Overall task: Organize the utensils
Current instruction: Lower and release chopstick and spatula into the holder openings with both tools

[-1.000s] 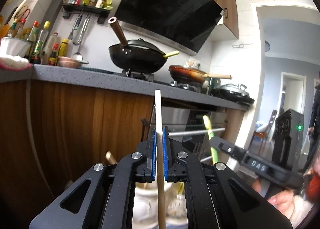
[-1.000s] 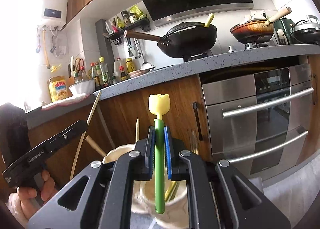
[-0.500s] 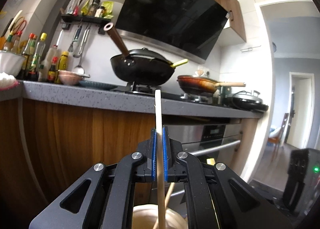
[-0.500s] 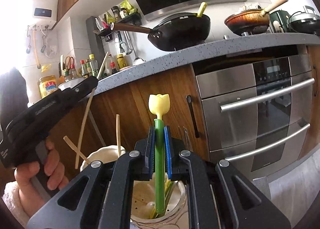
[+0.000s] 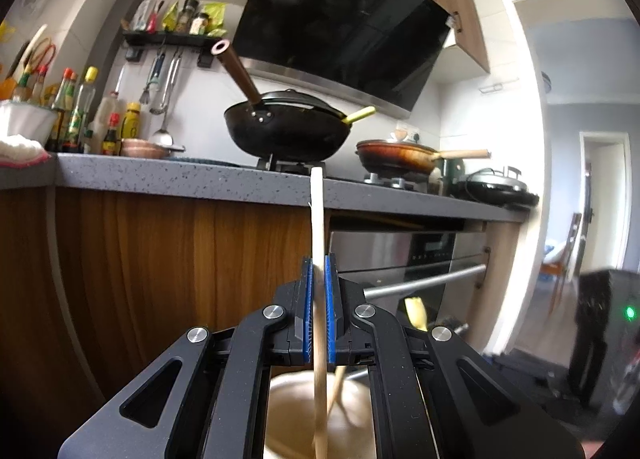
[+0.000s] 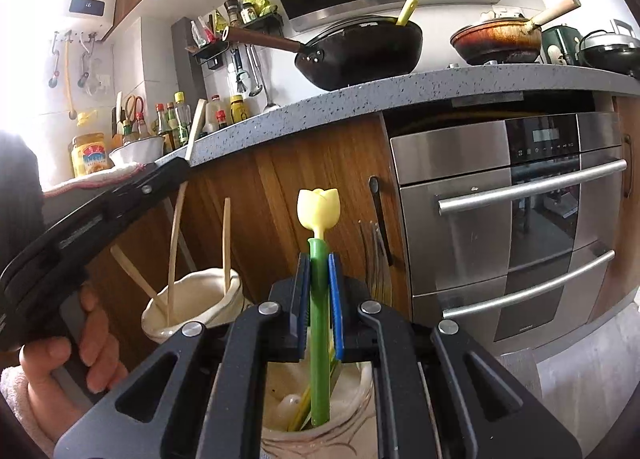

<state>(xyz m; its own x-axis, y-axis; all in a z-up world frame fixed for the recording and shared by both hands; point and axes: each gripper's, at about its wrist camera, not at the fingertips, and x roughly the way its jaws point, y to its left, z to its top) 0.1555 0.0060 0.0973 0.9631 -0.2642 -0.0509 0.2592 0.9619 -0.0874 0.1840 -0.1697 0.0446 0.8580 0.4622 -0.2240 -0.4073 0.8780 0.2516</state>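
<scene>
**Where Everything Sits**

We hold the left tongs [image 6: 176, 175] left of the right tongs [image 6: 319, 299]. A wooden stick [image 5: 318, 239] stands between the left pair, its lower end inside a pot [image 6: 192, 299]. A tulip-topped utensil [image 6: 319, 243] stands between the right pair, its foot in a jar [image 6: 352, 407] right of that pot. Behind both, the counter [image 6: 400, 87] carries a wok [image 6: 360, 51], with a pan [image 6: 496, 39] to its right, bottles [image 6: 176, 119] to its left and an oven [image 6: 508, 227] beneath.

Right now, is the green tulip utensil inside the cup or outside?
Partly inside: the green tulip utensil reaches down into the cup, held upright by the right gripper.
</scene>
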